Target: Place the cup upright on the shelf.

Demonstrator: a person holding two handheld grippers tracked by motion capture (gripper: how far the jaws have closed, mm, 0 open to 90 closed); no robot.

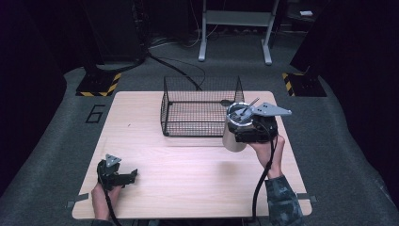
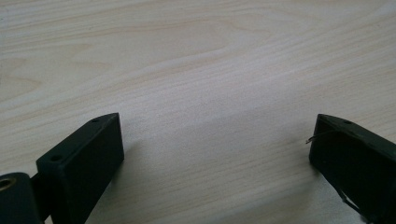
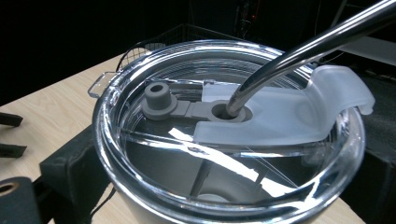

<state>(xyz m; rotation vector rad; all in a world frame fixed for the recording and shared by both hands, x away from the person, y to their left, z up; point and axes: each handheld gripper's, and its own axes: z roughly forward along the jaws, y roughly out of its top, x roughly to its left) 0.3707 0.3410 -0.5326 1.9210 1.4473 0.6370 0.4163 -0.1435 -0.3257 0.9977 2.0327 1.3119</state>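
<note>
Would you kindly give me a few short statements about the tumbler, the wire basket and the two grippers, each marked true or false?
1. The right gripper is shut on the steel tumbler. True.
2. The tumbler lies inside the wire basket. False: it is held outside, at the basket's near right corner.
3. A metal straw passes through the tumbler's clear lid. True.
4. The left gripper grips a spoon. False: its jaws stand open over the bare table.
5. The tumbler has no lid. False: the lid is on.
</note>
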